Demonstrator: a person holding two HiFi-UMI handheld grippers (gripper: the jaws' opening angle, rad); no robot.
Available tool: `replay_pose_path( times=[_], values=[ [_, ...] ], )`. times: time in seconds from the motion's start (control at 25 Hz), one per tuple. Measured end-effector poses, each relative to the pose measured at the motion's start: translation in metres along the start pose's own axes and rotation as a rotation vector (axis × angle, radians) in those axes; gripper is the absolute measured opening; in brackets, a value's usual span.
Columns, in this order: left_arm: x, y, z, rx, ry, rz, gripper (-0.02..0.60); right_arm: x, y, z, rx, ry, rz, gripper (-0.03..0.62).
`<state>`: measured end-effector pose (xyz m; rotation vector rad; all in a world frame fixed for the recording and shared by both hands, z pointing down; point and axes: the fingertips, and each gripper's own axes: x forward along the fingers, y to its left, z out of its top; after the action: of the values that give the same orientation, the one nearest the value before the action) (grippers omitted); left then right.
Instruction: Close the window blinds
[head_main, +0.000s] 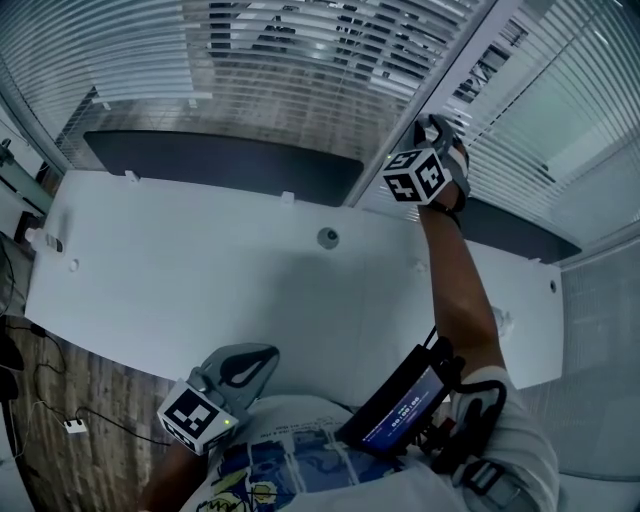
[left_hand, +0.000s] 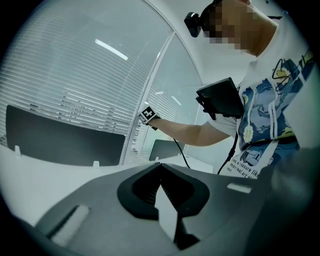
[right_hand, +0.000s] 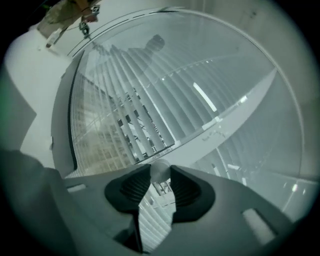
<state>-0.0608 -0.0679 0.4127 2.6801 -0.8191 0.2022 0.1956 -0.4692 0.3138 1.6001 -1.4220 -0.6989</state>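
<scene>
Upper right of the head view, at the mullion (head_main: 440, 75), my right gripper (head_main: 432, 130) clamps a pale wand tip (right_hand: 160, 170), my left gripper (head_main: 250, 365) sits closed and empty at lower left, and the blinds (head_main: 300, 40) at top centre show gaping slats, so the closing looks unfinished.

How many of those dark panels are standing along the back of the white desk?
2. One dark panel stands left of the window post; the other stands right of it. More may lie outside the view.
</scene>
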Motion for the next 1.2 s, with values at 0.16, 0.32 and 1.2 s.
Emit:
replay_pose_path(
  times=[0.16, 0.32, 1.2],
  values=[
    [0.003, -0.002, 0.000, -0.009, -0.001, -0.001, 0.005, 0.004, 0.003, -0.004, -0.247, 0.018, -0.043, 0.123],
    [0.004, -0.001, 0.001, -0.016, -0.008, 0.001, 0.006, 0.004, 0.004, -0.003, -0.359, 0.003, -0.059, 0.123],
    [0.014, -0.018, -0.004, -0.002, 0.004, -0.013, 0.006, -0.008, -0.003, -0.021, 1.825, -0.165, 0.541, 0.134]
  ],
)
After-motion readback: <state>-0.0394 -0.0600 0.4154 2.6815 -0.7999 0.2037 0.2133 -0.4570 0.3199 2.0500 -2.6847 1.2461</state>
